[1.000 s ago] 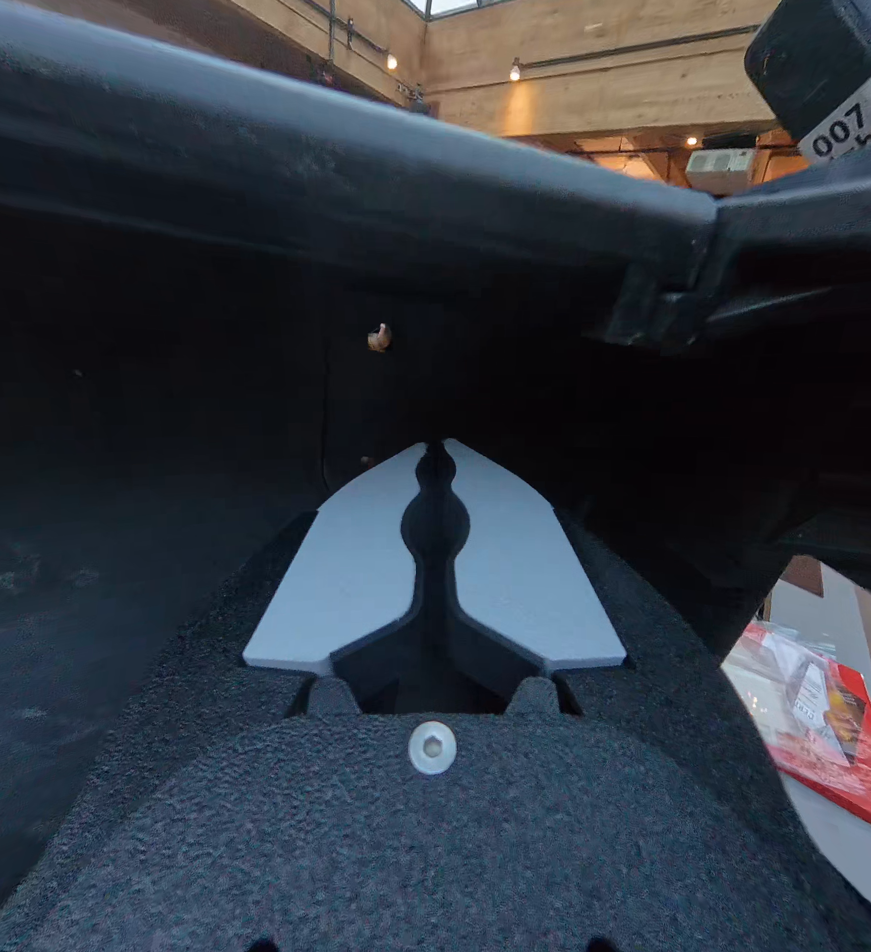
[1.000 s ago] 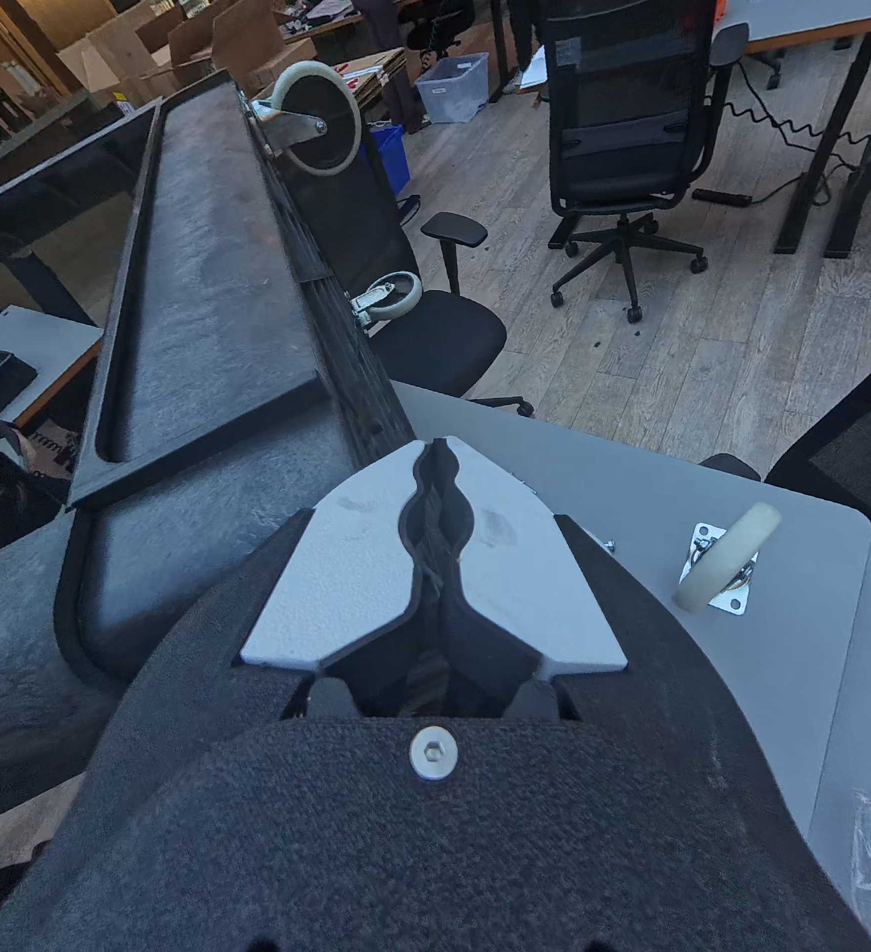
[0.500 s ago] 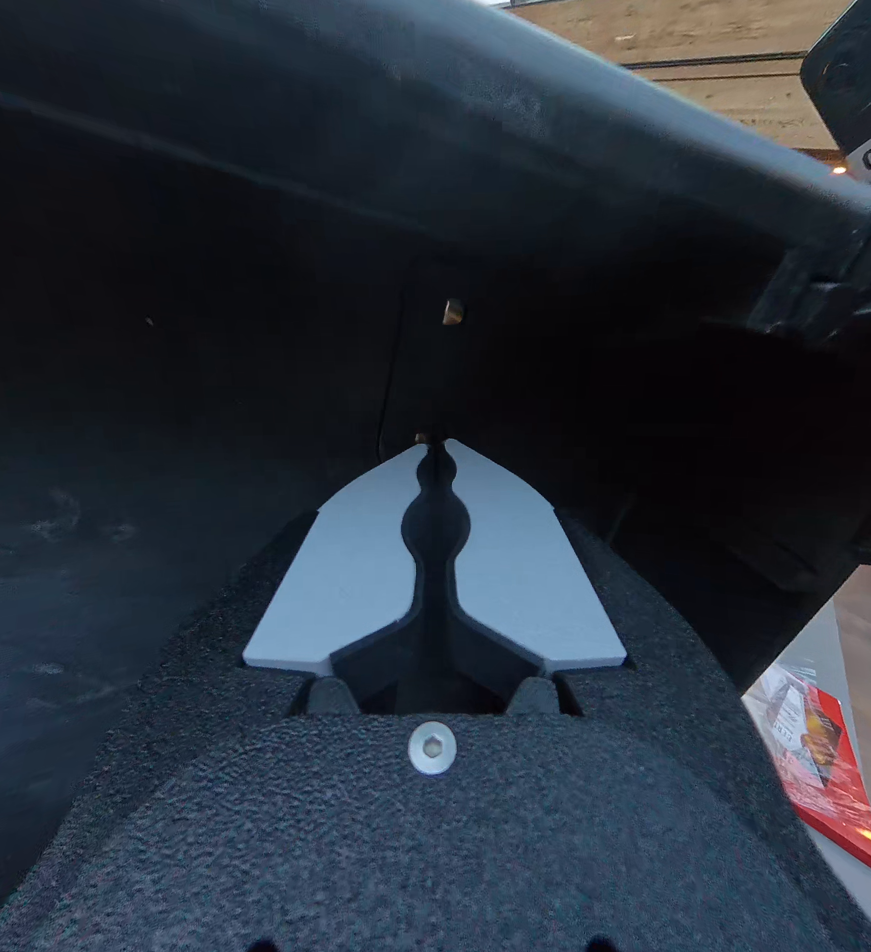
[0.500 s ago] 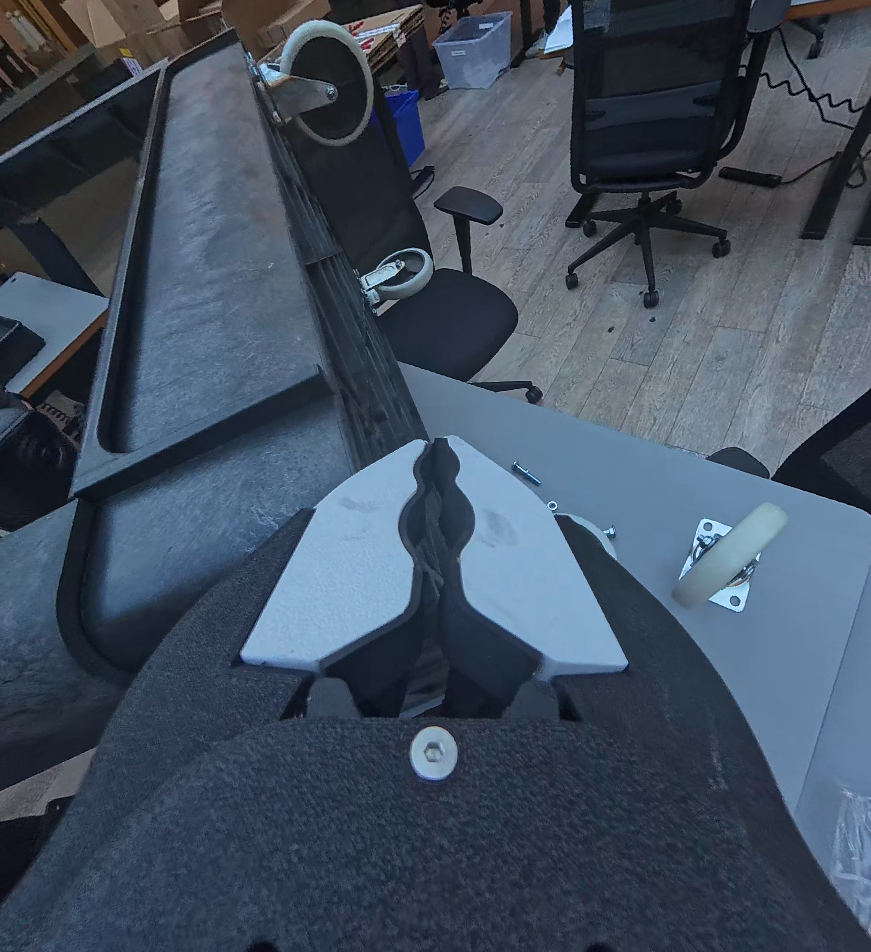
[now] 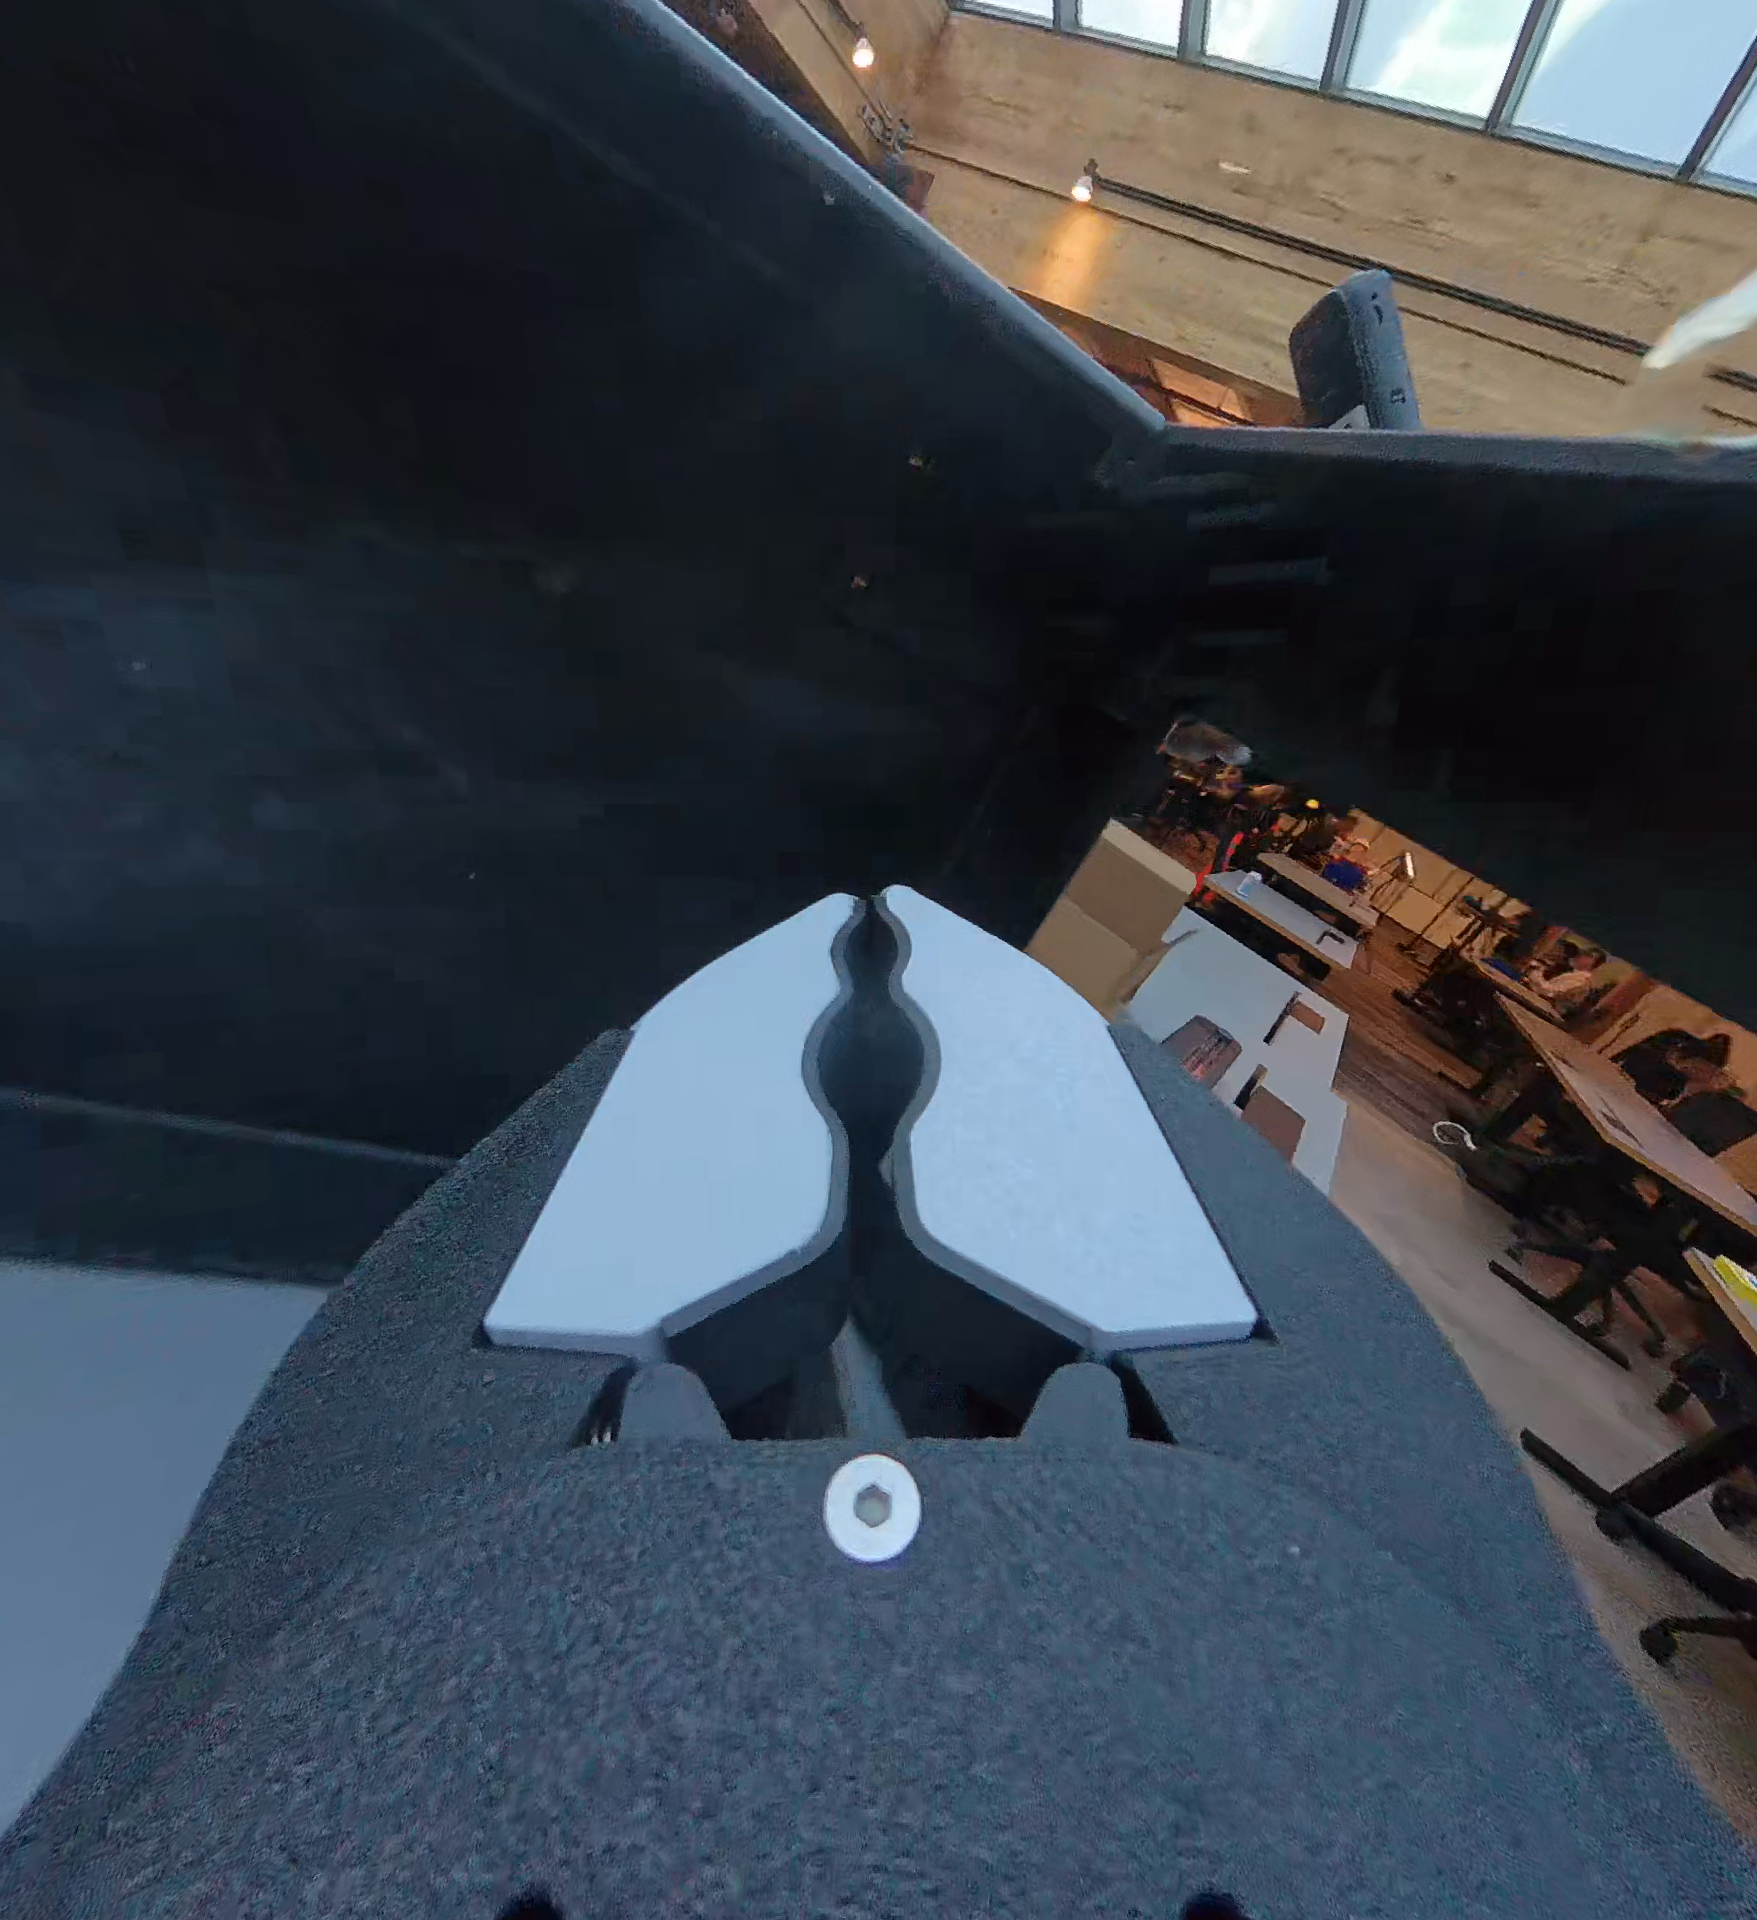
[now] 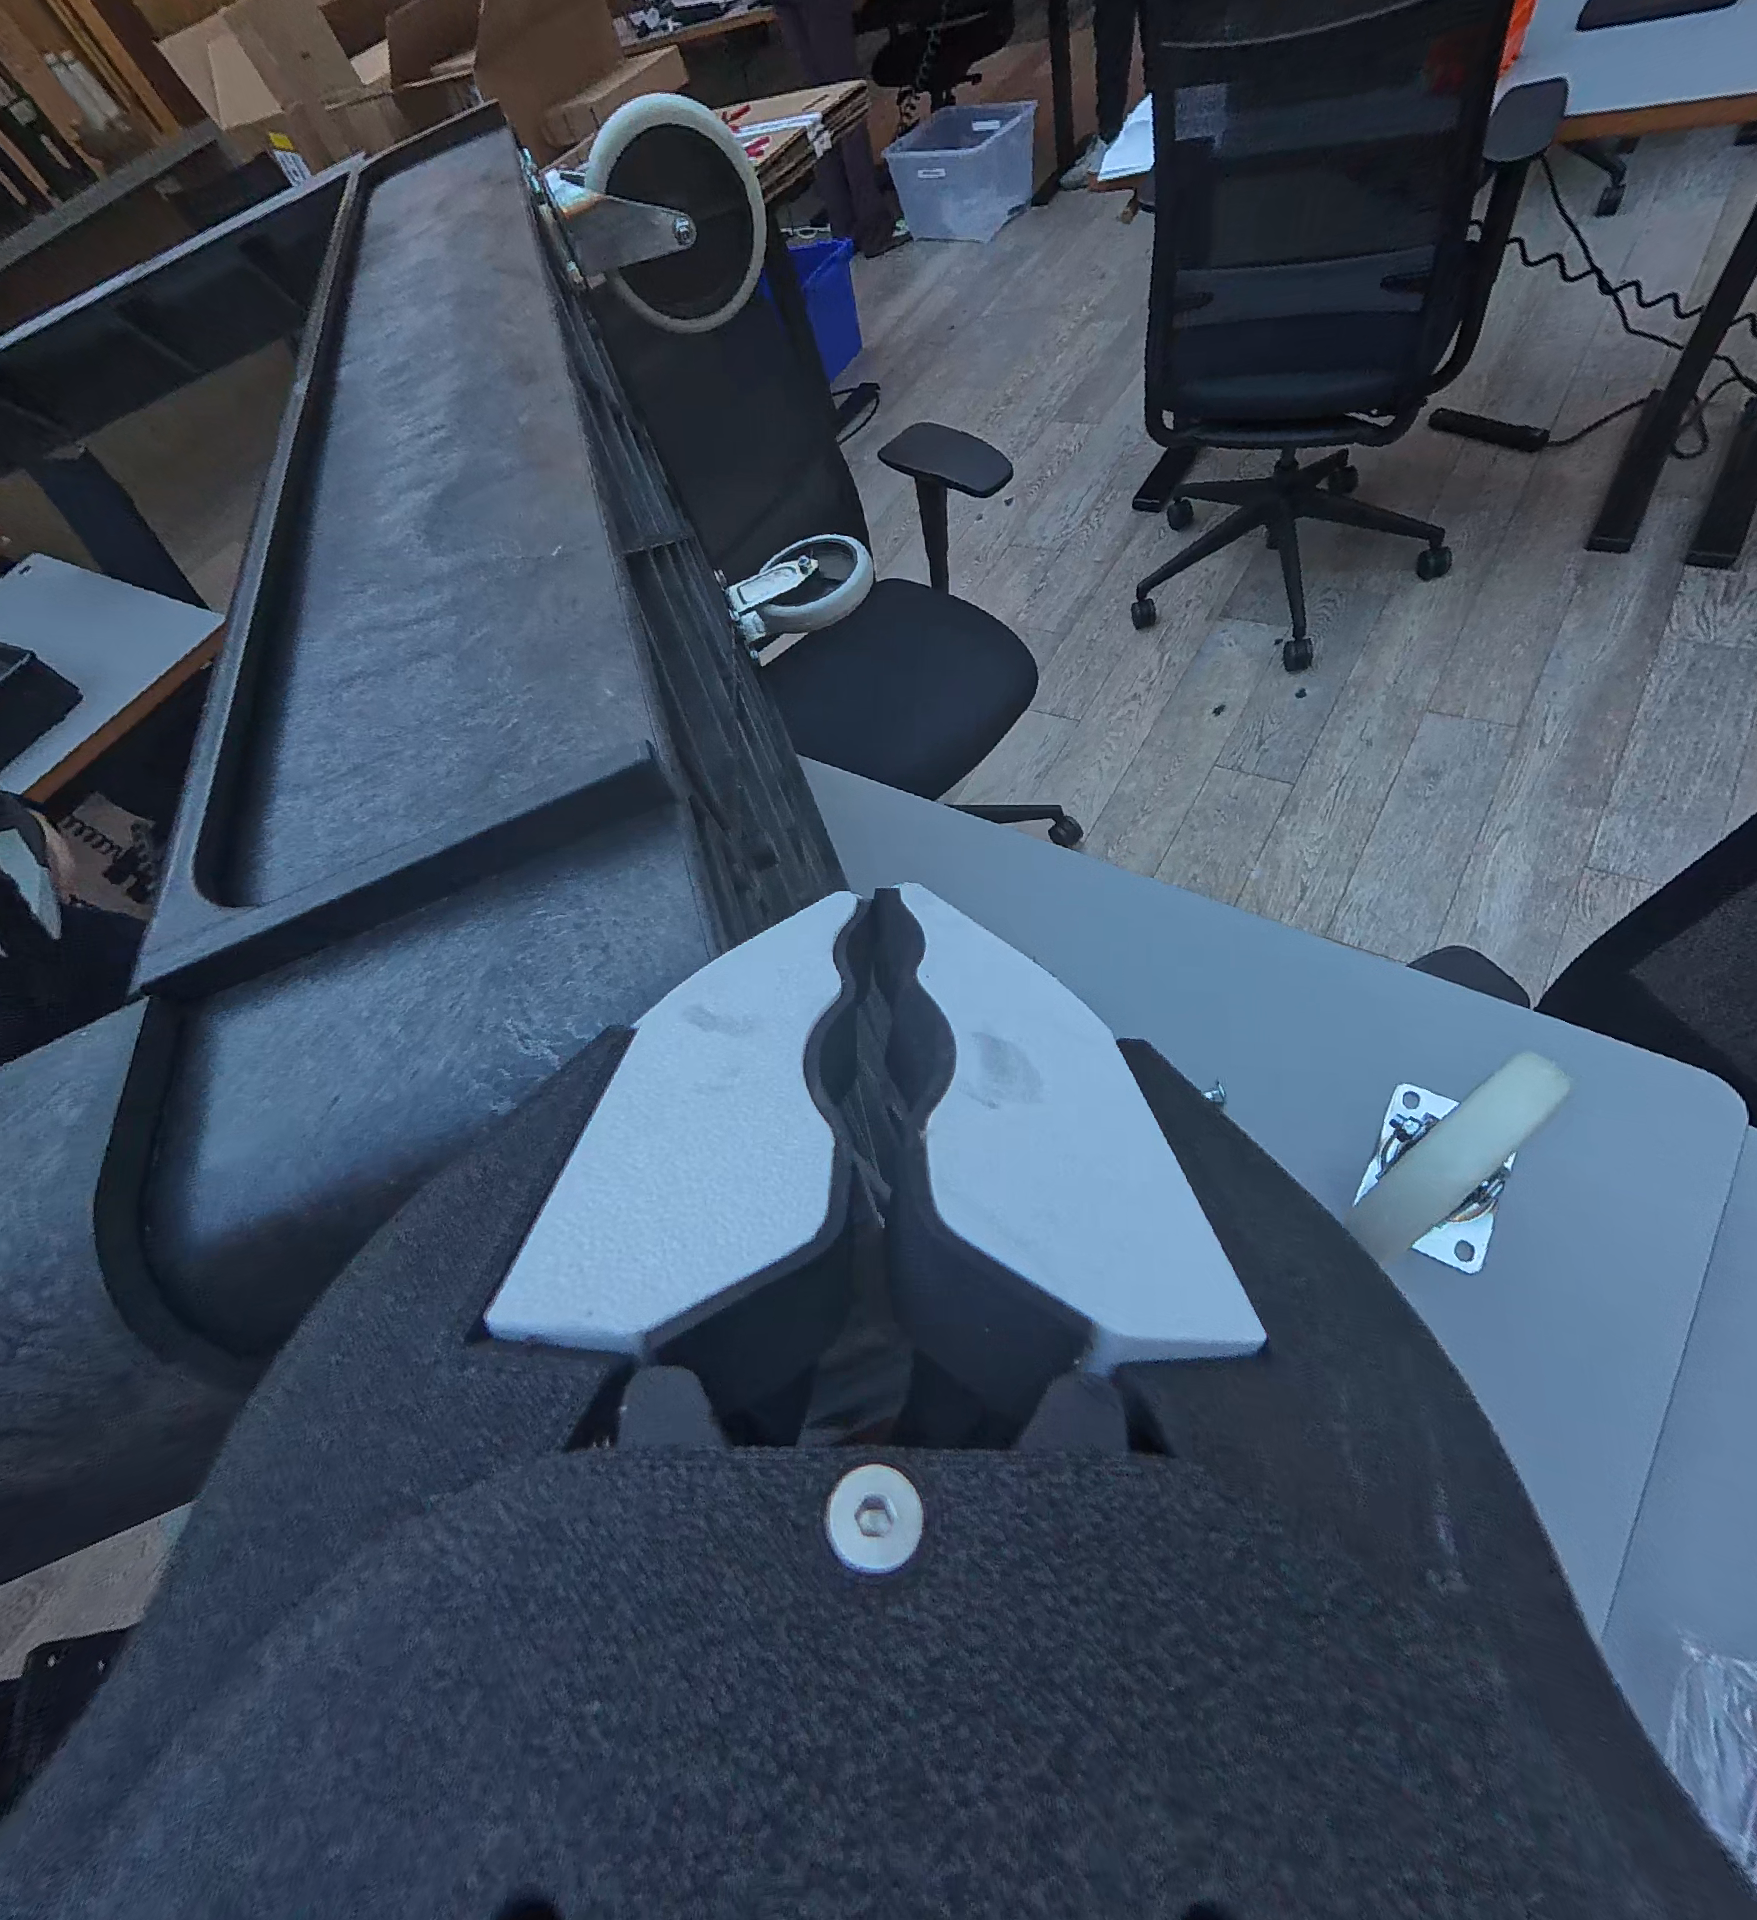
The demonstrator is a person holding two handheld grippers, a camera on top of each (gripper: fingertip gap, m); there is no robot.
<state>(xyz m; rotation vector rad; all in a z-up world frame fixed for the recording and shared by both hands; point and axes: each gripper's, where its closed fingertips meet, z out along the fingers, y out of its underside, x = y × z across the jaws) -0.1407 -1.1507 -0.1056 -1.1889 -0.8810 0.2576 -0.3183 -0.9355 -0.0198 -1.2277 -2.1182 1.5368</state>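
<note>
Fingers [image 6: 718, 1122] of the right gripper [image 6: 879, 904] are closed on the ribbed edge [image 6: 739, 821] of a big black plastic shelf [image 6: 438, 520]. The ribs run up the narrow gap between the two pads, and the hold is out near the tips. The shelf stretches ahead and to the left of these fingers. A large caster [image 6: 671, 213] is bolted on at its far end and a smaller caster [image 6: 812, 597] sits partway along the same edge. To the right of the fingers a loose caster [image 6: 1445, 1164] lies on its plate on the grey table [image 6: 1217, 966], apart from the shelf.

The left gripper [image 5: 869, 909] has its fingers [image 5: 708, 1122] pressed together with the tips meeting, and nothing shows between them. The shelf's dark face [image 5: 438, 623] fills the space ahead, above and to the left. Whether the tips touch it I cannot tell.

Judging by the long overhang beyond a single edge grip, the shelf will want to lever and twist. A hold deeper on the ribs and slow moves would suit it.
</note>
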